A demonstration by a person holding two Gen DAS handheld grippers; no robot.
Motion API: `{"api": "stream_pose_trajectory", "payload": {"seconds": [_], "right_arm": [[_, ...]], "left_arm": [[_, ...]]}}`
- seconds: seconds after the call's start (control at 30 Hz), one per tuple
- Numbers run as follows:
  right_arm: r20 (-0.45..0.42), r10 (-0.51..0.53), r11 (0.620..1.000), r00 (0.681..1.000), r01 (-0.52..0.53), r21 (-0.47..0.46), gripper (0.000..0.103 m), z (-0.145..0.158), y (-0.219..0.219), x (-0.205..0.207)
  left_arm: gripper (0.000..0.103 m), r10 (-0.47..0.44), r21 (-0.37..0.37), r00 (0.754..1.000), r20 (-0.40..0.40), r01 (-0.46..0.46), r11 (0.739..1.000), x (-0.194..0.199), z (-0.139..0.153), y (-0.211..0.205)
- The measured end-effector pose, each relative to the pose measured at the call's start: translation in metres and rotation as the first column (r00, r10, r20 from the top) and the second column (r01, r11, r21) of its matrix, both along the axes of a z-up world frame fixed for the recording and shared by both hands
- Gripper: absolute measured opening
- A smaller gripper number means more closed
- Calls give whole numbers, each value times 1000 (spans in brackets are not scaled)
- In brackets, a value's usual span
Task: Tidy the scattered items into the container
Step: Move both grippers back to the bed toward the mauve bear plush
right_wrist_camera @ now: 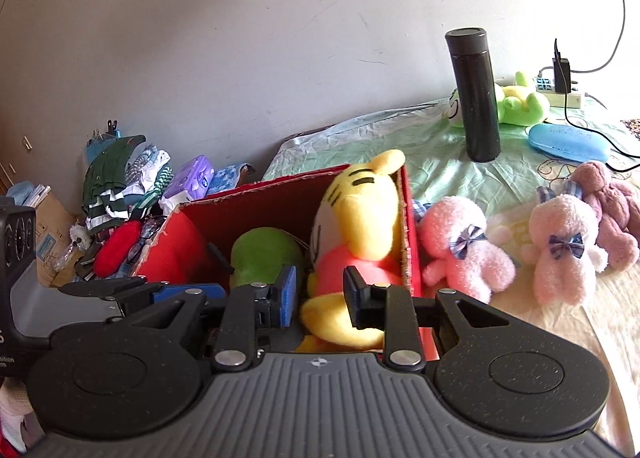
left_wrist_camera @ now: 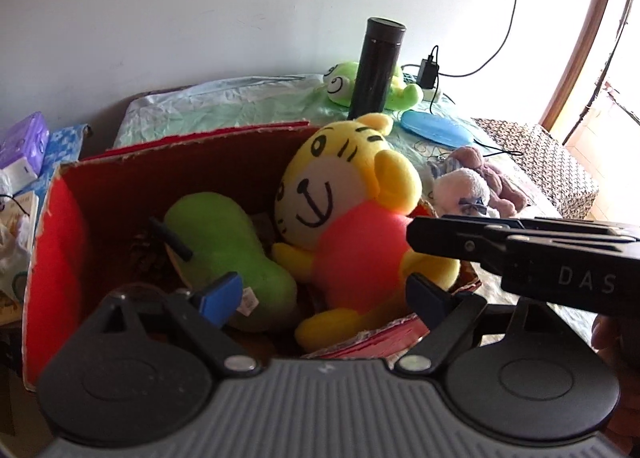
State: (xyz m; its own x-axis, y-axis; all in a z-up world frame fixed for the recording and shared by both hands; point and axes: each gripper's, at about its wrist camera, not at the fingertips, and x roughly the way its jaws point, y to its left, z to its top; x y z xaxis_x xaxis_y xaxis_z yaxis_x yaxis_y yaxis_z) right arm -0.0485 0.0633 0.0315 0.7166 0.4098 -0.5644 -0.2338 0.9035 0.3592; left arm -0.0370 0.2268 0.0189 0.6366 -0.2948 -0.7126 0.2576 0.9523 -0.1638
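The yellow tiger plush [left_wrist_camera: 352, 214] sits inside your red cardboard box [left_wrist_camera: 52, 242], leaning against the right wall with its head above the rim, and the green plush [left_wrist_camera: 232, 254] lies beside it on the box floor. Your left gripper [left_wrist_camera: 320, 292] hangs over the near edge of the box with its blue-padded fingers spread wide and nothing between them. Your right gripper [right_wrist_camera: 320, 294] is also parted and empty, its fingertips straddling the tiger's lower body without pinching it; from the left wrist view its black body crosses in from the right, just in front of the tiger.

Outside the box, on the wrinkled green sheet [right_wrist_camera: 360, 134], two pink bunnies [right_wrist_camera: 460, 250] lie just to the right of the box wall, with a mauve plush [right_wrist_camera: 612, 214] behind them. Farther back stands a black flask [right_wrist_camera: 476, 94], upright, with a green frog toy [right_wrist_camera: 516, 104] behind it and a blue case [right_wrist_camera: 568, 142] lying near
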Motion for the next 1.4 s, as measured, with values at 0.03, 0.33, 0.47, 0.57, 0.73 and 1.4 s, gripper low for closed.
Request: {"api": "stream_pose_trajectory", "payload": {"seconds": [0.03, 0.33, 0.47, 0.57, 0.73, 1.4], "right_arm": [[-5, 3, 1000, 1000, -3, 5, 29, -1, -5, 2], [-30, 35, 994, 999, -32, 104, 30, 2, -68, 19], [-60, 32, 991, 998, -24, 130, 30, -3, -96, 26], [-94, 34, 988, 995, -19, 150, 30, -11, -119, 32], [-170, 32, 987, 985, -5, 158, 30, -28, -156, 41], [-332, -213, 965, 919, 251, 75, 30, -79, -304, 51]], "left_arm": [[88, 18, -2, 1000, -4, -18, 1000, 1, 1, -3], [88, 187, 39, 982, 40, -188, 981, 6, 23, -43], [88, 212, 46, 971, 115, -218, 975, 1, 41, -67], [88, 197, 54, 968, 158, -207, 977, -1, 47, -94], [88, 153, 24, 979, 131, -158, 987, -2, 39, -141], [85, -88, -142, 990, -113, 71, 987, 57, -42, -286]]}}
